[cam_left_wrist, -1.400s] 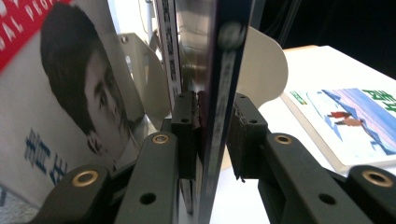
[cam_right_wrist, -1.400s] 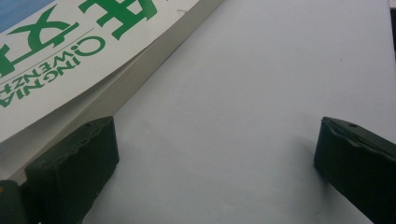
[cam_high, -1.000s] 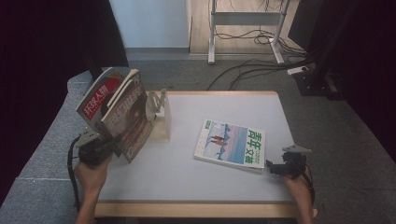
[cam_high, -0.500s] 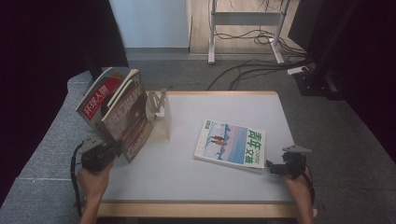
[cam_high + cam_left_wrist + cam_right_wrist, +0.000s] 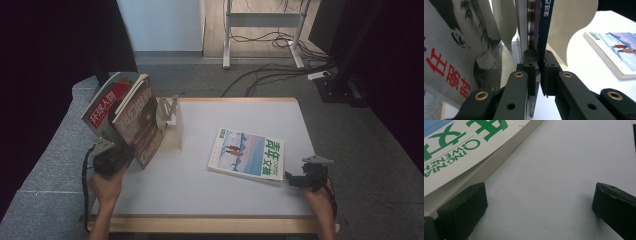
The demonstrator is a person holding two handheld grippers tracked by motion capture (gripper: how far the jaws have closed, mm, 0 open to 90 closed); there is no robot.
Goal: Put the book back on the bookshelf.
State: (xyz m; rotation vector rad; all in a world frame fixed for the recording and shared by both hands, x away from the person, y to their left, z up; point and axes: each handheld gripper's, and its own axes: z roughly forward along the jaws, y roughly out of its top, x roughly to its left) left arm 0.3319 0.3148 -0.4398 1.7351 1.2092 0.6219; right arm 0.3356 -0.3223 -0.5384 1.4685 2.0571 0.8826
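Left gripper (image 5: 116, 159) sits at the table's (image 5: 200, 195) left edge, near the front left corner, jaws nearly shut and clamped on the lower edge of a dark-spined magazine (image 5: 142, 127). In the left gripper view the pads (image 5: 531, 67) pinch the thin spine (image 5: 543, 30) from both sides, with the magazine standing upright above them. A second magazine with red characters on its cover (image 5: 105, 107) leans just beside it on the outer side, tilted past the left table edge. Both stand against a pale bookend-style stand (image 5: 172, 125) near the table's back left corner; its curved divider (image 5: 571, 27) shows behind the gripped magazine.

Right gripper (image 5: 304, 179) rests near the front right corner, jaws wide apart, holding nothing. In the right gripper view one pad (image 5: 461, 212) is just beside the page edge of the flat magazine with green lettering (image 5: 461, 147); cannot tell if touching. That magazine (image 5: 246, 154) lies flat right of the table's centre, well apart from the stand.
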